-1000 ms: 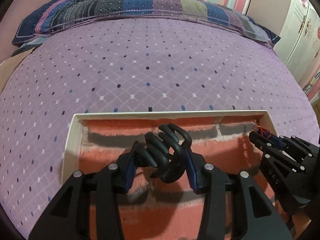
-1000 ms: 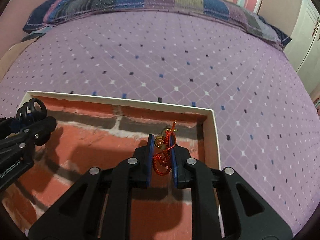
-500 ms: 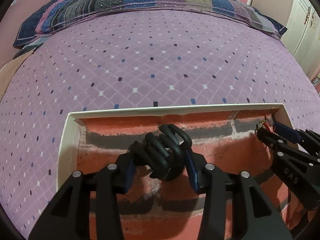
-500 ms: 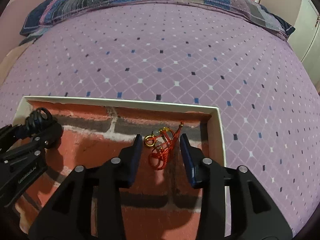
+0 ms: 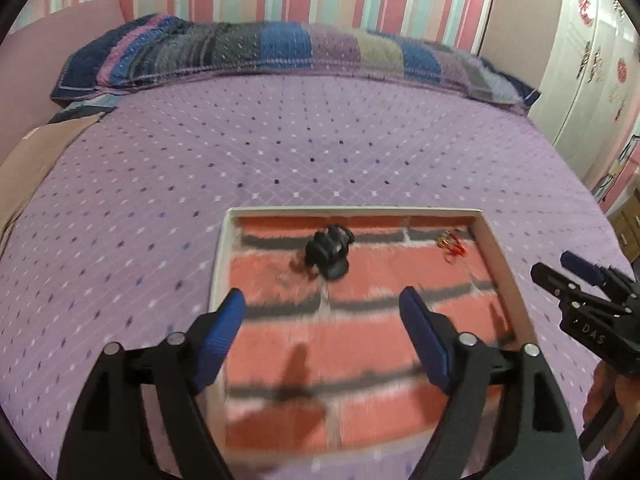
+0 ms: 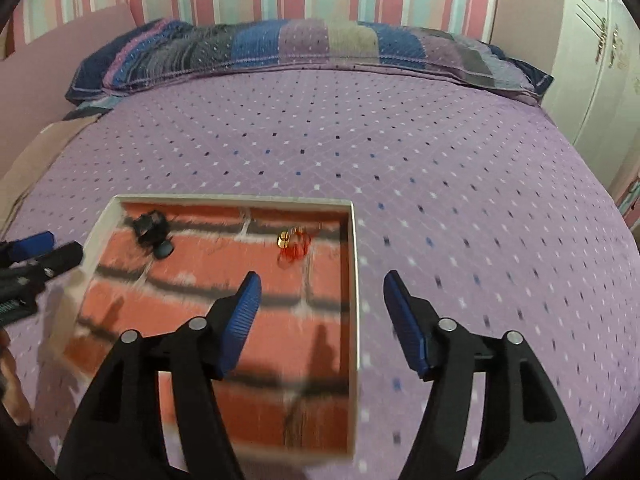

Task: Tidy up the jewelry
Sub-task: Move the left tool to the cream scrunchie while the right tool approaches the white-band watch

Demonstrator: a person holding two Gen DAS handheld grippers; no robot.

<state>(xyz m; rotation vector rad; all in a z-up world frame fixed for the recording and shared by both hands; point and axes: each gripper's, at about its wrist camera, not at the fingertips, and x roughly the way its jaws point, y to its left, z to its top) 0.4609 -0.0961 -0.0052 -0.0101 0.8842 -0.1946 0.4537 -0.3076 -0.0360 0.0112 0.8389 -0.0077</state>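
Both views are smeared by motion blur near the bottom, so the near edge of the tray (image 5: 508, 276) is hard to make out, and the red-and-gold trinket (image 6: 294, 245) is too small to tell what kind of piece it is. The left gripper (image 5: 322, 322) is spread wide and holds nothing; one black hair claw (image 5: 329, 252) lies in the tray just ahead of it, slightly past its fingertips. The right gripper (image 6: 322, 302) is likewise spread wide and empty, straddling the tray's right wall; the one trinket lies ahead and to the left of it, inside the tray near the far right corner. The tray sits on a purple bedspread (image 6: 440, 152), with one striped pillow (image 6: 304, 46) beyond.
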